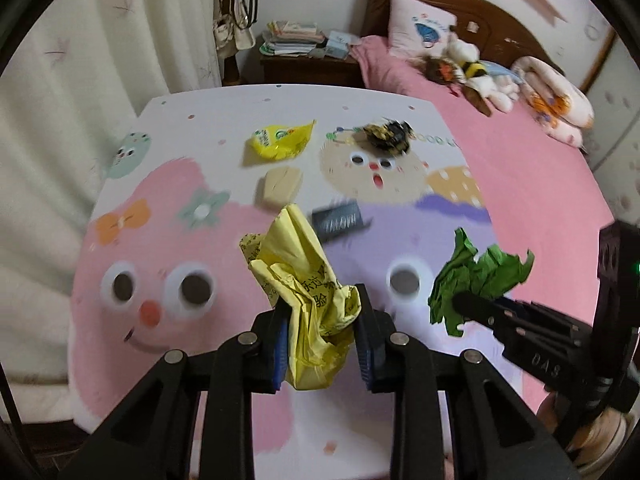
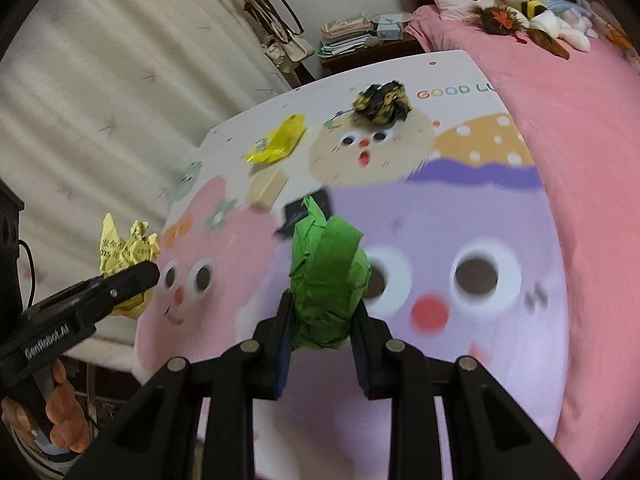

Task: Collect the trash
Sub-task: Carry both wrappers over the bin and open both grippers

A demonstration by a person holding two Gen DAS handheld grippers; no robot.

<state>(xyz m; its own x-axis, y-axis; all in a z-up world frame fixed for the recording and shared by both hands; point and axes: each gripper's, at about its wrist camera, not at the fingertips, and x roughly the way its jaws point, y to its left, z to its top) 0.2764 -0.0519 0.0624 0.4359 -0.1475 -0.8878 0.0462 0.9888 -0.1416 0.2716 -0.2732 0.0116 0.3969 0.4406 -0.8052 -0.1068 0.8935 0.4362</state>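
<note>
Above the cartoon mat (image 1: 168, 240), in the left wrist view, the left gripper (image 1: 320, 328) is clamped on a crumpled yellow paper (image 1: 304, 292). The wad fills the gap between the two blue pads, touching both, and sticks out well past the fingertips and up over the mat. To its right, the right gripper (image 1: 464, 304) comes in from the side, its fingers closed on a crumpled green paper (image 1: 476, 276), which spreads beyond the tips above the mat's purple part. Further back on the mat lie a dark card (image 1: 338, 220), a beige box (image 1: 280, 186), a yellow wrapper (image 1: 280, 142) and a black-and-yellow wad (image 1: 390, 134), all apart from both grippers. A pink bed (image 1: 520, 168) lies to the right of the mat.

Over the mat (image 2: 440, 216) in the right wrist view, the right gripper (image 2: 322, 328) grips the green paper (image 2: 326, 280) between its pads; the ball bulges above the fingertips and hides part of the dark card (image 2: 296, 212) behind it. Left of the mat's edge, the left gripper (image 2: 140, 276) holds the yellow paper (image 2: 124, 252), which pokes out above and below its tip. The beige box (image 2: 266, 188), yellow wrapper (image 2: 276, 142) and black-and-yellow wad (image 2: 382, 102) rest on the far half of the mat, with the bed (image 2: 580, 120) to the right.
</note>
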